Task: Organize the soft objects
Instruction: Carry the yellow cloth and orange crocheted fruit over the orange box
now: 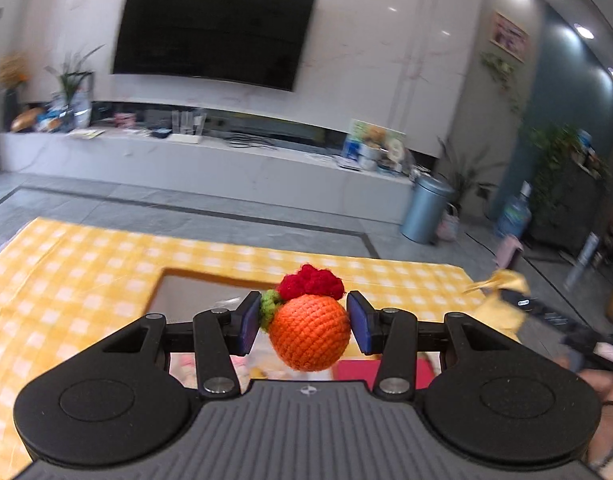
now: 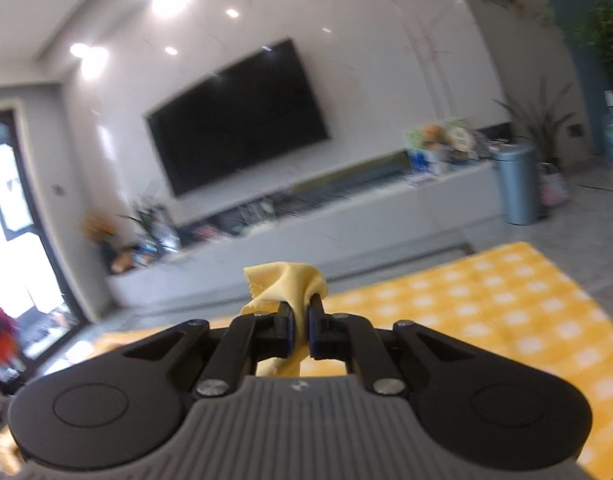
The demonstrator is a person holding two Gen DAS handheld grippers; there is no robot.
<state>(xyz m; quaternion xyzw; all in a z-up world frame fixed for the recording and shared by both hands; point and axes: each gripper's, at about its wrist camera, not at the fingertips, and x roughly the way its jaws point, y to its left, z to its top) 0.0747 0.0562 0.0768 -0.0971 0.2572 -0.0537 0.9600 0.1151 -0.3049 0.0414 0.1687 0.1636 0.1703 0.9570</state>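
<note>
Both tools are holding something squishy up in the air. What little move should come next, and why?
Probably lower the left tool toward the box opening in the yellow checked cloth. It is shut on the orange crocheted ball, held above the cloth, so the ball seems ready to be put away. The right tool is shut on a yellow cloth scrap and can wait its turn.

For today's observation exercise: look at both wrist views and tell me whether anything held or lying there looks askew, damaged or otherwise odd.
Nothing looks damaged or spilled. The left gripper holds a crocheted orange ball off-centre, its red tuft poking above the fingers. The right gripper pinches a crumpled yellow cloth. Both are held above the yellow checked tablecloth.
</note>
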